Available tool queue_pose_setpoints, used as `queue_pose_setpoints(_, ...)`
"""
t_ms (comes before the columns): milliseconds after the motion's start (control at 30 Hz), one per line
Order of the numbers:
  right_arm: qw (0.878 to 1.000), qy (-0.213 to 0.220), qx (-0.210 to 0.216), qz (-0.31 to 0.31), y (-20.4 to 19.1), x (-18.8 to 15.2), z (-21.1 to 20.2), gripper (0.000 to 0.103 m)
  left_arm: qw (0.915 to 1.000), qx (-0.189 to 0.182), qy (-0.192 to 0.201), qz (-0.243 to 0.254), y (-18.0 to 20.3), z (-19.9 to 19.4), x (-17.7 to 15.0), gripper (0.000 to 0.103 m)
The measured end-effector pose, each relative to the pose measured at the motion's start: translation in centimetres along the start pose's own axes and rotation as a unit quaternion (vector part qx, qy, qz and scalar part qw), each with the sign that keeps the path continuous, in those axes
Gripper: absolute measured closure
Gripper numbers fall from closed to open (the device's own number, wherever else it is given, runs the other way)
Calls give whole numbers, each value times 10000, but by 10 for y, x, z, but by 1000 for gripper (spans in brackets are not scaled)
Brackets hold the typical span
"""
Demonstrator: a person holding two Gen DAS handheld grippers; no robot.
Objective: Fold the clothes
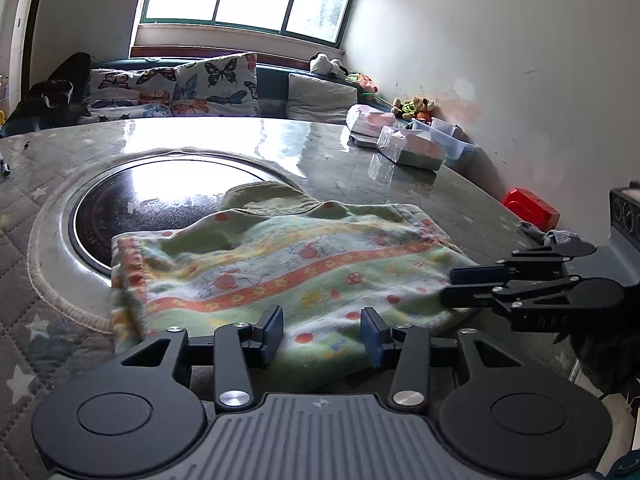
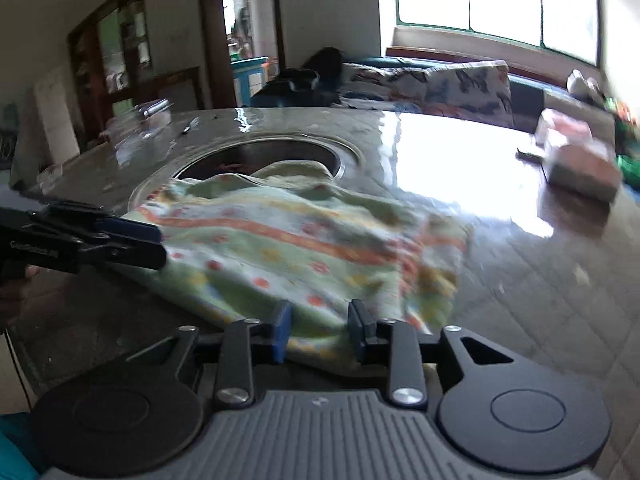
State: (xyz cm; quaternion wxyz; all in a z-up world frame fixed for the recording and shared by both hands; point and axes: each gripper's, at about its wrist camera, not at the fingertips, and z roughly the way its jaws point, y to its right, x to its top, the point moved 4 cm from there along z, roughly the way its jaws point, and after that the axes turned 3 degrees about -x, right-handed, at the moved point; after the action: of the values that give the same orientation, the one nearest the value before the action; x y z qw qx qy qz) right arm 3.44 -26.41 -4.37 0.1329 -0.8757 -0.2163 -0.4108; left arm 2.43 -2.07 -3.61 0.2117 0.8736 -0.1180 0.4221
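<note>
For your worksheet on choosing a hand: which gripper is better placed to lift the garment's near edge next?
Probably the left gripper: its open jaws already straddle the garment's near edge, in sharp view. The right gripper is similar, but blurred.

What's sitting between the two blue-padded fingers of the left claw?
The near edge of the green, orange-striped flowery cloth lies between the open left gripper fingers, ungripped. The left wrist view shows it.

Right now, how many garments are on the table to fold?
1: a floral garment lying on the table, partly over the round inset, in front of both hand-held grippers. Others may lie out of view.
</note>
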Motion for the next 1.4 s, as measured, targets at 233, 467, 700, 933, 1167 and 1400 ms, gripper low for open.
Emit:
queue_pose_setpoints(233, 9999, 80, -77, 99, 8, 5, -11, 76, 9999, 28, 43, -138, -9, -9, -1, 55)
queue_pose_setpoints(467, 10000, -31, -32, 88, 10, 5, -3, 75, 9975, 285, 61, -644, -40, -19, -4, 52)
queue_pose_setpoints(700, 10000, 8, -58, -34, 13, 26, 2, 74, 9959, 446, 141, -772, -57, -15, 19, 52)
queue_pose_setpoints(933, 10000, 25, -71, 15, 24, 57, 39, 74, 9969, 327, 109, -702, -57, 18, 52, 54)
queue_pose_setpoints(1167, 9997, -90, -177, 115, 36, 68, 76, 75, 9967, 200, -152, -769, -59, 54, 61, 57)
queue_pose_setpoints(1400, 9996, -34, -220, 175, 39, 68, 72, 74, 9955, 385, -177, -849, -72, 65, 62, 58)
